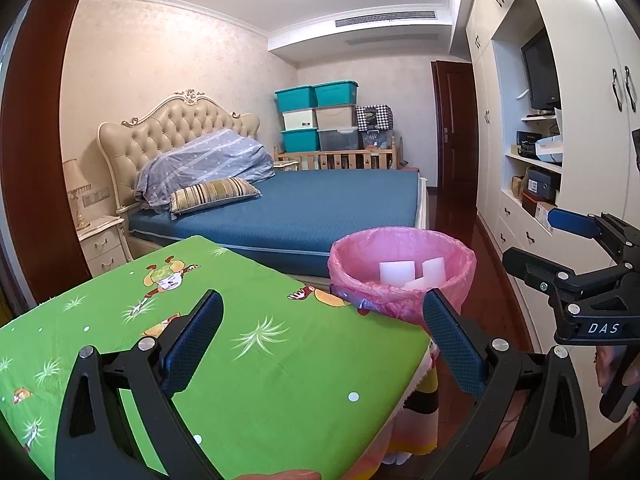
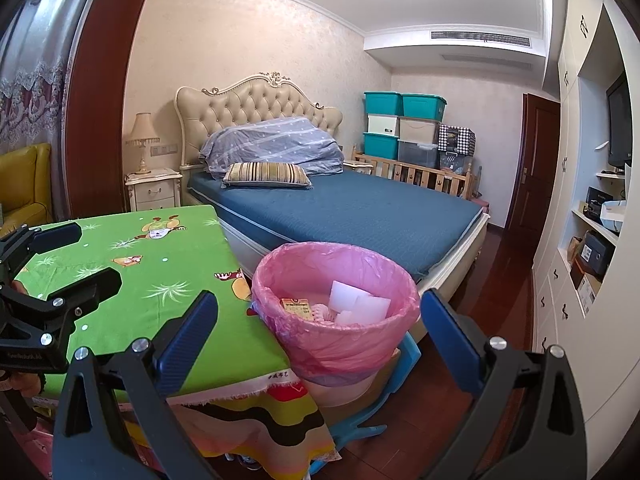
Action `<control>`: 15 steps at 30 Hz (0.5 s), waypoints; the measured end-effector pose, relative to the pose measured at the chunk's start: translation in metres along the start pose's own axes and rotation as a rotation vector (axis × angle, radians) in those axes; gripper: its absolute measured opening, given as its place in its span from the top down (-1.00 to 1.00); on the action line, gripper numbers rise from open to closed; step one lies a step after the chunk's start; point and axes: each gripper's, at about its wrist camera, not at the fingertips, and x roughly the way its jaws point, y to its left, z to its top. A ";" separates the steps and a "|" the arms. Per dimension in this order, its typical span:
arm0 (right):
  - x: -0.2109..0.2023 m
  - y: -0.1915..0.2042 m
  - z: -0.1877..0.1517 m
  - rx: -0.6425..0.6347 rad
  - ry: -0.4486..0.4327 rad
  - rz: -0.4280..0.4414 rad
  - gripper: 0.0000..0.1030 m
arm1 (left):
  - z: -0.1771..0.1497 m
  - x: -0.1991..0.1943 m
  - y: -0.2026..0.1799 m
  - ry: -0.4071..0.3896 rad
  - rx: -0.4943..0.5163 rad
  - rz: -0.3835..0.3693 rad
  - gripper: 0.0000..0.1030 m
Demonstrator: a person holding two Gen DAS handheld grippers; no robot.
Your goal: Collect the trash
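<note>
A bin lined with a pink bag [image 1: 400, 276] [image 2: 336, 316] stands on a blue stool [image 2: 400, 364] at the right edge of a table under a green cartoon cloth [image 1: 248, 360] [image 2: 152, 280]. In the bin lie white foam blocks [image 1: 412, 272] [image 2: 360, 304] and a small orange carton [image 2: 296, 306]. My left gripper [image 1: 320, 340] is open and empty above the table's right part; it also shows in the right wrist view [image 2: 76, 256]. My right gripper [image 2: 320, 336] is open and empty in front of the bin; it also shows in the left wrist view [image 1: 532, 240].
A bed with a blue cover [image 2: 352, 208] stands behind the table and bin. White cupboards with shelves [image 1: 532, 168] line the right wall. Storage boxes [image 2: 404, 128] are stacked in the far corner. A nightstand with a lamp [image 2: 152, 184] is at left. The floor is dark wood [image 2: 492, 304].
</note>
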 end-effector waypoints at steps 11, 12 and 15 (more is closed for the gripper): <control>0.000 -0.001 0.001 0.005 0.000 0.002 -0.91 | 0.000 0.001 0.000 0.001 -0.005 0.001 -0.86; 0.000 -0.001 0.001 0.005 0.001 0.003 -0.91 | 0.000 0.001 0.000 0.000 -0.005 0.003 -0.86; 0.000 -0.001 0.001 0.004 0.000 0.003 -0.91 | 0.001 0.001 0.002 -0.004 -0.016 0.008 -0.86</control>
